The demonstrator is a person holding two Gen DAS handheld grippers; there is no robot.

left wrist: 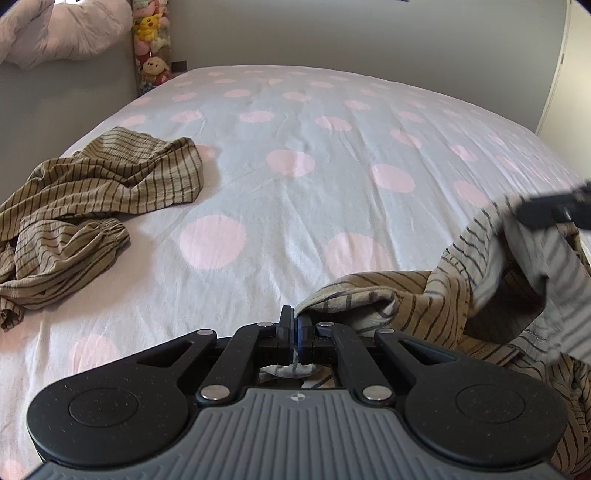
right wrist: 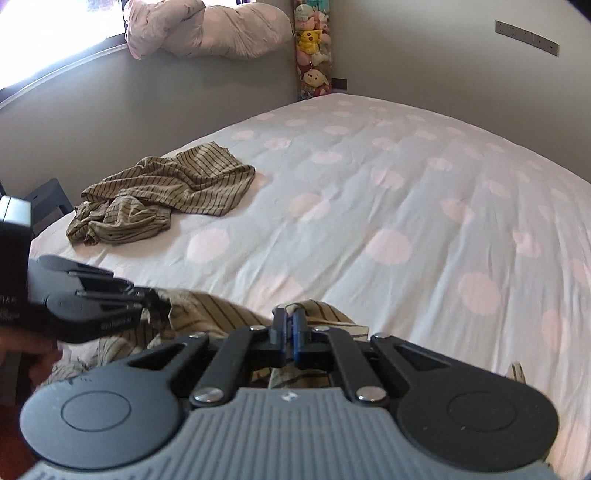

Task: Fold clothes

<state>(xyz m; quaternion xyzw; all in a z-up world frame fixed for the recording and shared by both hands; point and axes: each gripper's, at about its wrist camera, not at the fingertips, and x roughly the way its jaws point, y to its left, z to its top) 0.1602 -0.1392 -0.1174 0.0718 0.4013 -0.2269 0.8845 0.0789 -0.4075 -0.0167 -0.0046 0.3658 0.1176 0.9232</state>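
Observation:
I hold a tan striped garment [left wrist: 461, 295] at the near edge of the bed with both grippers. My left gripper [left wrist: 294, 325] is shut on one edge of it. My right gripper [right wrist: 290, 325] is shut on another part of the same garment [right wrist: 207, 314]; it also shows in the left wrist view [left wrist: 546, 210], lifting the cloth. The left gripper shows in the right wrist view [right wrist: 147, 299] at the left. A second tan striped garment [left wrist: 85, 206] lies crumpled at the bed's left side, also in the right wrist view [right wrist: 162, 195].
The bed [left wrist: 332, 155] has a white sheet with pink dots. A rolled duvet [right wrist: 207, 29] lies on the ledge behind. A column of plush toys [right wrist: 314, 48] stands in the corner. A dark stool [right wrist: 48, 199] stands left of the bed.

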